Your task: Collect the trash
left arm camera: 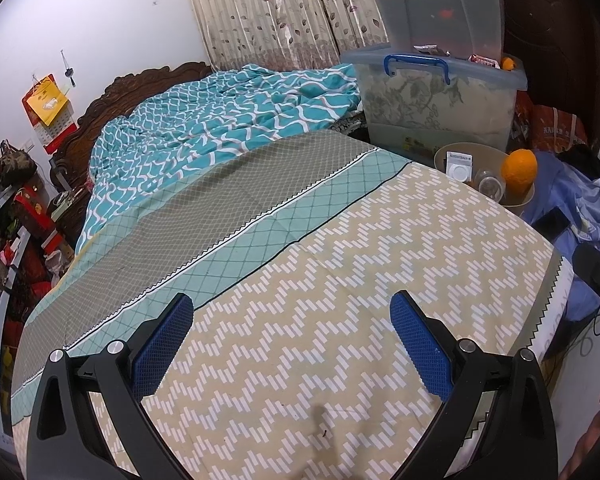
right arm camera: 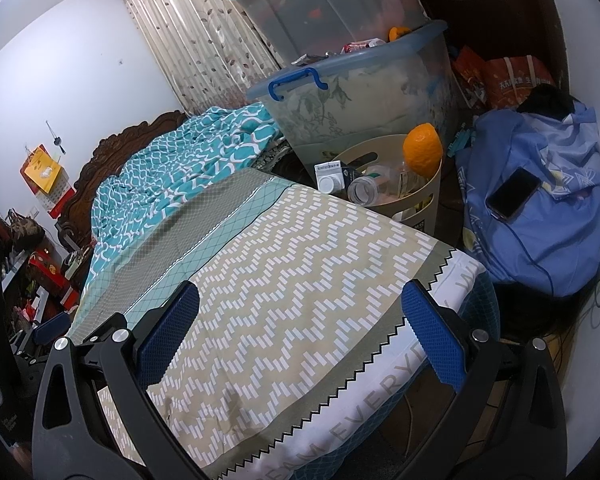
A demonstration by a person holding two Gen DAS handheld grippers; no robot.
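A beige bin (right arm camera: 420, 200) stands beside the bed's far corner and holds an orange (right arm camera: 422, 150), a clear bottle (right arm camera: 362, 190) and a white box (right arm camera: 330, 178). The bin also shows in the left wrist view (left arm camera: 520, 200), with the orange (left arm camera: 518, 168) on its rim. My left gripper (left arm camera: 292, 344) is open and empty above the patterned bedsheet (left arm camera: 320, 300). My right gripper (right arm camera: 300, 336) is open and empty above the bed's corner (right arm camera: 292, 280).
A clear storage box with a blue handle (right arm camera: 340, 100) stands behind the bin, with another box stacked on it. A blue cloth bundle (right arm camera: 540, 208) with a black phone (right arm camera: 514, 192) lies to the right. A teal quilt (left arm camera: 220, 120) covers the far bed. Cluttered shelves (left arm camera: 12, 240) stand at left.
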